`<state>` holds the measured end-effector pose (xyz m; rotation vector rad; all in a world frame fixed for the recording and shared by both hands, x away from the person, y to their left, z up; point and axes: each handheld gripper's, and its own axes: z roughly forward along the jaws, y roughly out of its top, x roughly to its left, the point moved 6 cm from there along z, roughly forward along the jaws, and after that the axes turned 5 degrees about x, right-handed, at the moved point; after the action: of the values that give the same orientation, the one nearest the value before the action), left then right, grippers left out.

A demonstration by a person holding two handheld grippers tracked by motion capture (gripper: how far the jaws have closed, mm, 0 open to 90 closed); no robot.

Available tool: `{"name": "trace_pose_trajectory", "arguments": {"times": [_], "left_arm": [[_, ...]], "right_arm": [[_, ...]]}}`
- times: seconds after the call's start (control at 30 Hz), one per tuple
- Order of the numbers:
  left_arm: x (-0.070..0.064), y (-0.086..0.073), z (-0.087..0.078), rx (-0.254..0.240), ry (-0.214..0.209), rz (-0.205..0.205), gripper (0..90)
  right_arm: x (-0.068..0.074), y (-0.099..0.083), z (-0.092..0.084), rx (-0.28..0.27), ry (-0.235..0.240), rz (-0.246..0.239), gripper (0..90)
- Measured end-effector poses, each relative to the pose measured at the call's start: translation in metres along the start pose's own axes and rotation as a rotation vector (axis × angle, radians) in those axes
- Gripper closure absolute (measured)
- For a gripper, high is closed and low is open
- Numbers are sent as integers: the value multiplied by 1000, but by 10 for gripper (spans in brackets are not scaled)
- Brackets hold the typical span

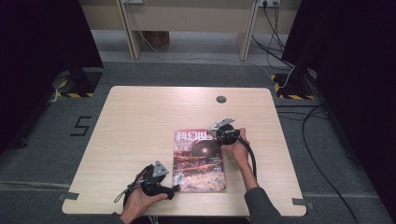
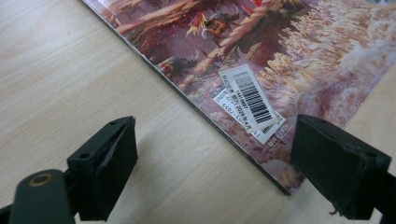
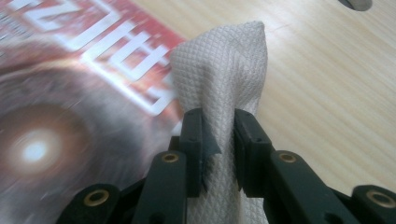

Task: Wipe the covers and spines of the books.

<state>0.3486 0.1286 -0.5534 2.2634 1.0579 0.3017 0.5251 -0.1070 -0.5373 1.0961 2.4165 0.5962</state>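
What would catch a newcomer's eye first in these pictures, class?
A colourful magazine lies on the pale wooden table, near its front edge. The right gripper pinches a bunched white cloth over the magazine's top right corner. The left gripper, jaws wide open, straddles the magazine's lower left corner, by a barcode sticker.

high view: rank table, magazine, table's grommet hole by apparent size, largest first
1. table, by far the largest.
2. magazine, covering a small patch of the tabletop near its front edge.
3. grommet hole, a small dark oval near the far edge.
No close calls; all three lie on the same surface.
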Motion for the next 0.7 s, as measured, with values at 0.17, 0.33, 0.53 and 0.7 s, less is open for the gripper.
{"name": "trace_pose_trajectory", "arguments": {"times": [0.17,0.33,0.53,0.7], "left_arm": [[1,0,0,3,-5,1,136],[0,0,0,2,-3,4,136],[0,0,0,3,-3,3,136],[1,0,0,2,-6,1,136]], "right_arm": [[-11,6,8,19,-42,23,777],[-12,10,-1,-18,-57,26,778],[-16,10,-20,-79,-44,47,777],[-10,7,-34,-128,-21,18,777]]}}
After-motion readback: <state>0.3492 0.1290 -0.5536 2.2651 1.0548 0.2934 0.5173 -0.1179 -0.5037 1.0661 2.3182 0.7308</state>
